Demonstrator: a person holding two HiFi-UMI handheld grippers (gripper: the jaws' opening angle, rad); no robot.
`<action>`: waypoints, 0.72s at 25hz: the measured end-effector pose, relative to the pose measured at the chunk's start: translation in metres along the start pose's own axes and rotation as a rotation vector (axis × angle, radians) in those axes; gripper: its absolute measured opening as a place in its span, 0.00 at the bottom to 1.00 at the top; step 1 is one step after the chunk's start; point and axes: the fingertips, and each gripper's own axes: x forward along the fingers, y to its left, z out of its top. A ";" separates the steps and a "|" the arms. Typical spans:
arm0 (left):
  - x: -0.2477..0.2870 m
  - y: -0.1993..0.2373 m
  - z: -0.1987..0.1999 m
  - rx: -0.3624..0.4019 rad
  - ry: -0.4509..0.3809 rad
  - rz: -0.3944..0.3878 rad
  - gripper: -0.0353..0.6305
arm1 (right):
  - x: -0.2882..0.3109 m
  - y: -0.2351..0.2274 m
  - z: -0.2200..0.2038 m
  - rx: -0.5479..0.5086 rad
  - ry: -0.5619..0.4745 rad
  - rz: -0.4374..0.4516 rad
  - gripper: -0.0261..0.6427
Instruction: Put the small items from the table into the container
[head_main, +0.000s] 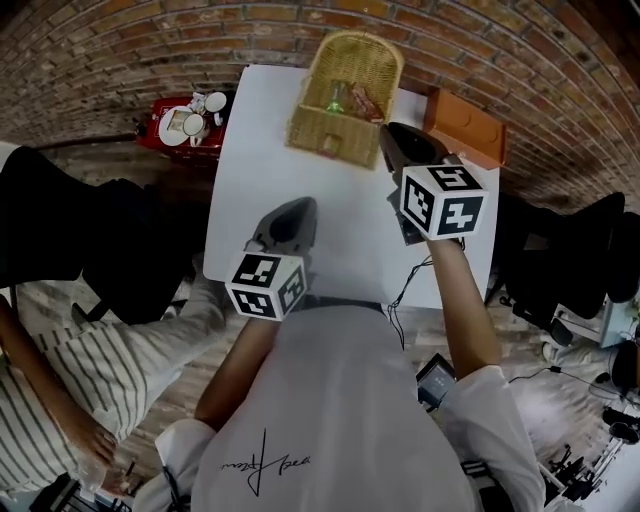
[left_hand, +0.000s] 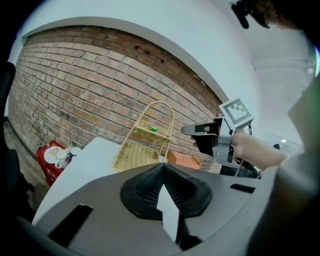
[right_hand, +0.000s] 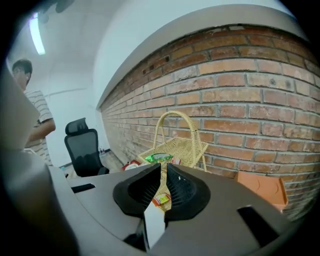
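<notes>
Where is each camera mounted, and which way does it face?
Head view: on the person's head, looking steeply down at white table, wicker basket; shows both forearms, left gripper, right gripper.
Left gripper view: on that gripper, facing the basket; shows right gripper, hand.
Right gripper view: on that gripper, facing the basket; shows only its jaws.
All share the basket.

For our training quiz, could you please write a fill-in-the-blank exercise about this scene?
The wicker basket stands on a ___ table.
A ___ packet lies in the basket.
Behind the table runs a ___ wall.
The left gripper holds its jaws ___.
Missing words: white; green; brick; shut.
</notes>
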 end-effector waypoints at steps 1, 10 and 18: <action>-0.002 -0.001 0.001 0.002 -0.004 -0.001 0.07 | -0.005 0.004 -0.001 0.005 -0.009 0.004 0.11; -0.023 -0.001 0.008 0.019 -0.033 -0.002 0.07 | -0.049 0.050 -0.025 0.063 -0.066 0.048 0.07; -0.038 -0.006 0.003 0.028 -0.054 -0.004 0.07 | -0.082 0.080 -0.058 0.128 -0.078 0.049 0.07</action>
